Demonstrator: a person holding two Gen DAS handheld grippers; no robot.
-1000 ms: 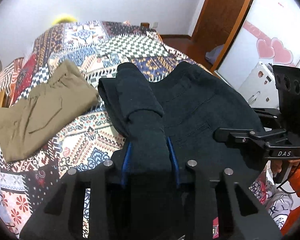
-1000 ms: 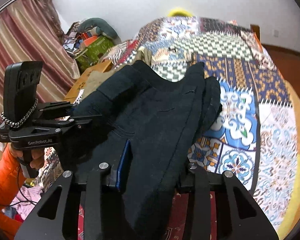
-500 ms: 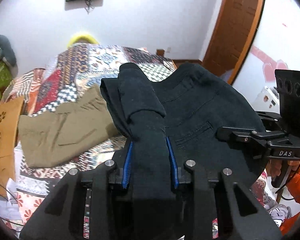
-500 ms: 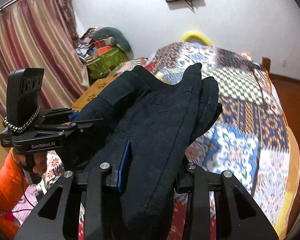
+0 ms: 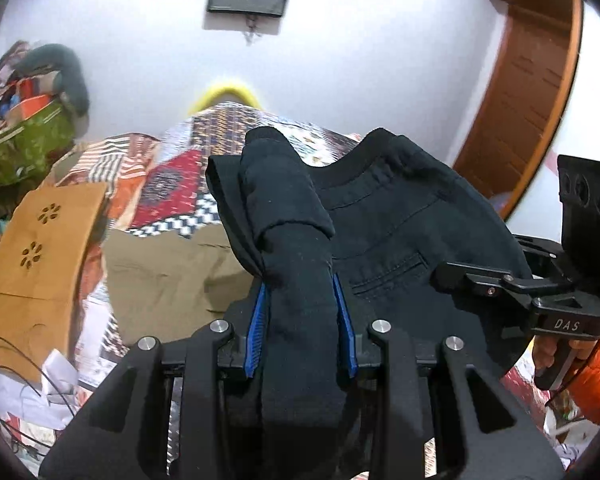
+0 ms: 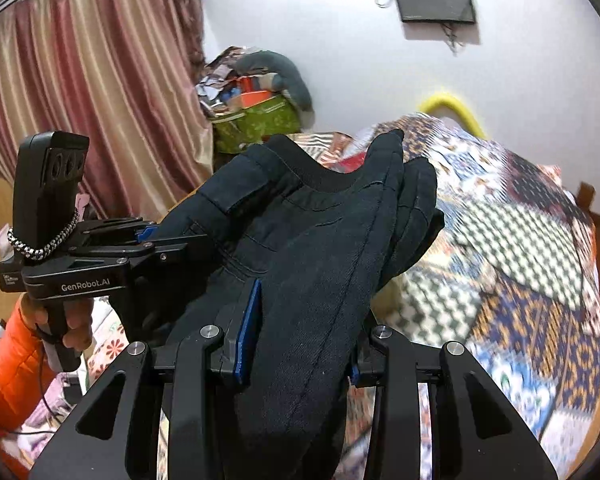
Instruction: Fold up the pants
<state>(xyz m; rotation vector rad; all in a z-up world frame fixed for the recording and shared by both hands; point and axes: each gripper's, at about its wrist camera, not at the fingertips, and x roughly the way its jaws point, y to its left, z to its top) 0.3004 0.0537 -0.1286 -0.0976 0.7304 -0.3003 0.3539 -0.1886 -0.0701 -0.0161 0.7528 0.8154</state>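
Observation:
Black pants (image 5: 400,216) hang in the air between both grippers, above the patchwork bed (image 5: 172,184). My left gripper (image 5: 300,320) is shut on a bunched fold of the pants, and it also shows at the left of the right wrist view (image 6: 168,240). My right gripper (image 6: 296,324) is shut on the other side of the pants (image 6: 320,240), and it also shows at the right of the left wrist view (image 5: 460,276). The waistband stretches between the two grips. The fabric hides the fingertips.
Folded khaki pants (image 5: 168,280) lie on the bed below left. A brown cardboard box (image 5: 40,248) stands at the bed's left side. Green box and clutter (image 6: 256,120) sit by the curtain (image 6: 80,100). A wooden door (image 5: 520,80) is at right.
Both grippers have lifted the black pants higher and tilted upward; the wall and the wall-mounted screen have come into view and the bed has dropped lower in both views.

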